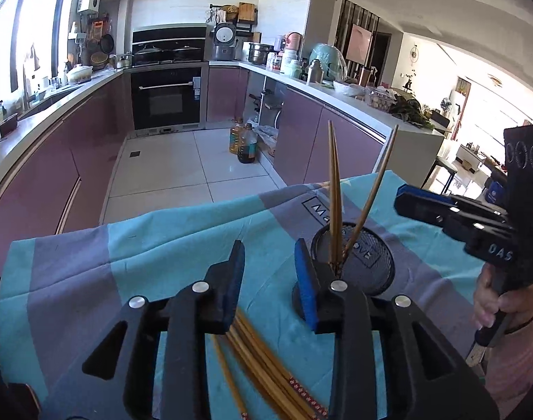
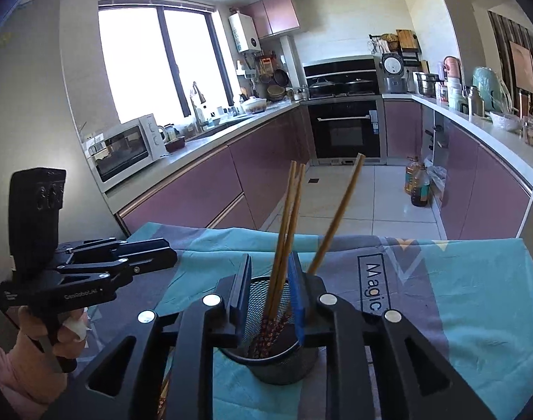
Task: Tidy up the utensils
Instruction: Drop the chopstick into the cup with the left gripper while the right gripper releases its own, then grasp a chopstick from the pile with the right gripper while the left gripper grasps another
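Three chopsticks [image 2: 287, 231] are already stood in the mesh holder [image 2: 270, 360], while a loose bundle [image 1: 266, 360] (several more) is left flat on the cloth [image 1: 126, 255]. The left gripper [image 1: 270, 280] is held wide open and empty just above that bundle. The right gripper [image 2: 270, 290] is parted around the standing pair; whether they are pinched cannot be told.

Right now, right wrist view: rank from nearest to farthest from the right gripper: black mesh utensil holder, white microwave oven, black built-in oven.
1. Black mesh utensil holder: directly under the right gripper, on the cloth.
2. White microwave oven: left counter, midway.
3. Black built-in oven: far wall, centre.
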Tool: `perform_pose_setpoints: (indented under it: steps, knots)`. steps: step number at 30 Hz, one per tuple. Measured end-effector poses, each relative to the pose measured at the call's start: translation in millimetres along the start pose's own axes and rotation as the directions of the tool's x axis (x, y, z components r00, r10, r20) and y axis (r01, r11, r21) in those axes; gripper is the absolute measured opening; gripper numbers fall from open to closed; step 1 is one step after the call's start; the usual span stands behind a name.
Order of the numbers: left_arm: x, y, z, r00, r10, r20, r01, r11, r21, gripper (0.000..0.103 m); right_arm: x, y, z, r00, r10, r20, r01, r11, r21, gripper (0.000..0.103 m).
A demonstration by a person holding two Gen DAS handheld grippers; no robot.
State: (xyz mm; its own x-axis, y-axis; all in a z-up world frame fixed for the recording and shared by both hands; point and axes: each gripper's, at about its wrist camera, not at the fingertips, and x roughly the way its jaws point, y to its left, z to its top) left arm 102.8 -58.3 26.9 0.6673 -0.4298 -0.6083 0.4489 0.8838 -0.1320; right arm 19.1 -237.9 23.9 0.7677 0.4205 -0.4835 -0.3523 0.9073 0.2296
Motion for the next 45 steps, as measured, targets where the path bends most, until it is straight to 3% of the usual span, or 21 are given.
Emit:
perform_pose_setpoints:
  steps: [10, 18, 25, 39, 42, 45]
  knots:
    - [-1, 30, -74, 0.99, 0.066, -0.121, -0.068, 0.998, -0.018, 0.031, 0, 33, -32, 0.992, 0.102, -0.08, -0.106, 0.993, -0.052, 0.024]
    - [10, 25, -108, 0.976, 0.082, -0.201, -0.086, 0.996, -0.01, 0.031, 36, 51, -76, 0.955, 0.168, -0.244, -0.175, 0.985, -0.008, 0.024]
    - [22, 26, -127, 0.962, 0.099, -0.253, -0.103, 0.995, -0.004, 0.031, 73, 57, -103, 0.925, 0.152, -0.347, -0.151, 0.988, 0.03, 0.024]
    - [38, 27, -128, 0.951, 0.133, -0.281, -0.136, 0.991, 0.009, 0.03, 100, 63, -105, 0.921, 0.074, -0.383, -0.082, 0.997, -0.006, 0.024]
    - [42, 28, -125, 0.949, 0.141, -0.282, -0.146, 0.989, 0.004, 0.024, 101, 64, -104, 0.921, 0.055, -0.386, -0.067, 0.998, -0.017, 0.024]
    - [44, 29, -124, 0.948, 0.141, -0.287, -0.146, 0.989, 0.004, 0.011, 101, 65, -104, 0.919, 0.023, -0.394, -0.042, 0.998, -0.041, 0.018]
